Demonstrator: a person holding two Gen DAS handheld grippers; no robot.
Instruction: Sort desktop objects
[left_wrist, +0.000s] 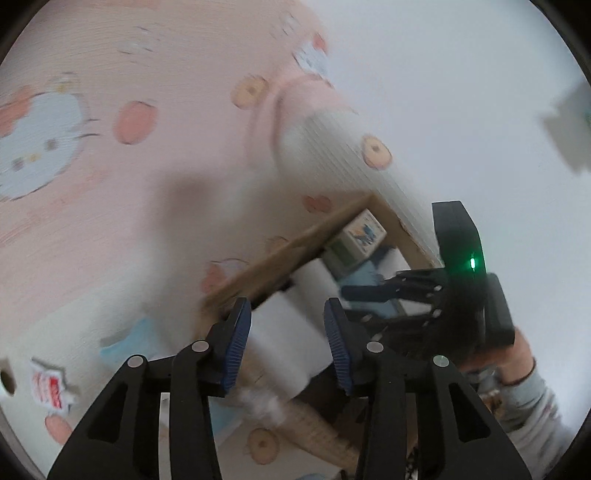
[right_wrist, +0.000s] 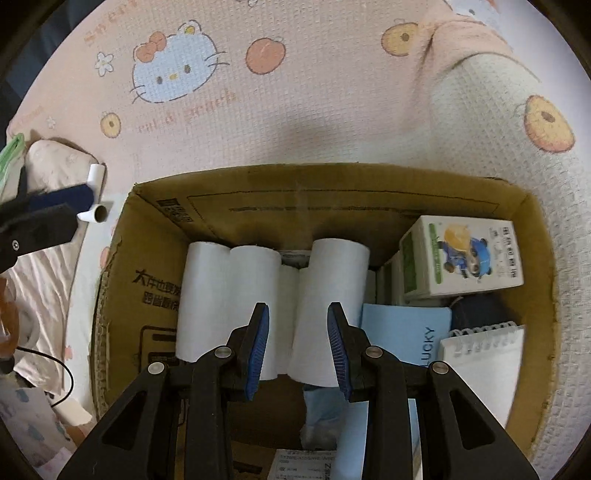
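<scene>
Most of the sorting looked done: white paper rolls (right_wrist: 273, 299), a panda-print carton (right_wrist: 465, 254) and notebooks (right_wrist: 484, 354) already lay inside the cardboard box (right_wrist: 155, 266), while the left claw (left_wrist: 288, 343) stood spread and empty, the right claw (right_wrist: 299, 354) gripped nothing I could see, and a small tube (right_wrist: 96, 212) remained outside.

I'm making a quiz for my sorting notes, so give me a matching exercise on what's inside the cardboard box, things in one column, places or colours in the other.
Things:
1. white paper rolls
2. small carton with a cartoon panda
3. white spiral-bound notepad
4. light blue booklet marked LUCKY

Descriptions:
A. far right corner of the brown cardboard box
B. near right, wire binding on top
C. left and middle, lying side by side
D. between the rolls and the notepad

Pairs: 1-C, 2-A, 3-B, 4-D
</scene>
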